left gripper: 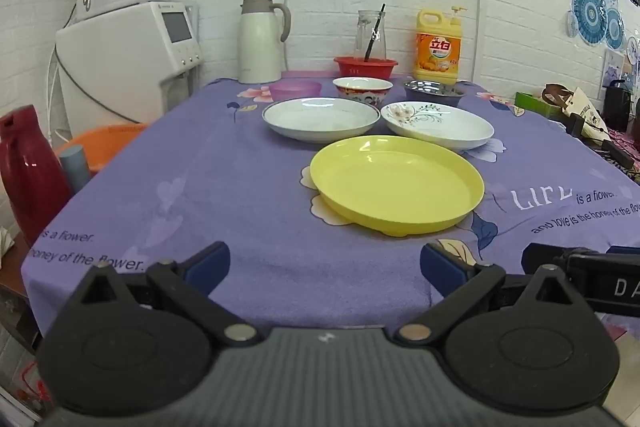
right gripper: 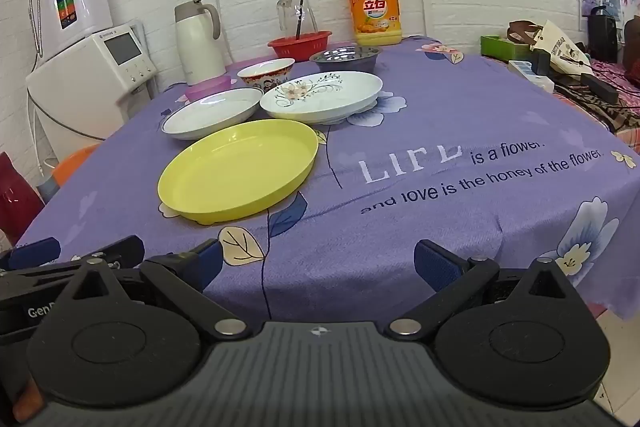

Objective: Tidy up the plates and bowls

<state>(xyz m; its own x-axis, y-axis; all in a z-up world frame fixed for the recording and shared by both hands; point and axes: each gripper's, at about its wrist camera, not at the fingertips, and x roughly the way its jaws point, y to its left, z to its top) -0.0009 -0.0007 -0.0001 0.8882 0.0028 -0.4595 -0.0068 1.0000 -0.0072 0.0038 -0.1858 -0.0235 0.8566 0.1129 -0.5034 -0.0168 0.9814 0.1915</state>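
A yellow plate [left gripper: 396, 183] [right gripper: 240, 169] lies nearest on the purple tablecloth. Behind it are a white blue-rimmed plate [left gripper: 320, 118] [right gripper: 210, 111] and a white floral plate [left gripper: 438, 125] [right gripper: 322, 95]. Further back stand a red-patterned bowl [left gripper: 362, 89] [right gripper: 266, 71], a pink bowl [left gripper: 294, 90] [right gripper: 208, 87], a steel bowl [left gripper: 434, 91] [right gripper: 346, 59] and a red basket [left gripper: 365, 66] [right gripper: 300, 43]. My left gripper [left gripper: 324, 267] and right gripper [right gripper: 318, 265] are open and empty, hovering at the table's near edge, side by side.
A white thermos [left gripper: 260, 41], a glass jar [left gripper: 370, 33] and a yellow detergent bottle [left gripper: 438, 47] stand at the back by the wall. A water dispenser [left gripper: 128, 67] stands left; a red flask [left gripper: 28, 175] and orange stool [left gripper: 104, 143] too. Clutter [right gripper: 560, 67] lies at far right.
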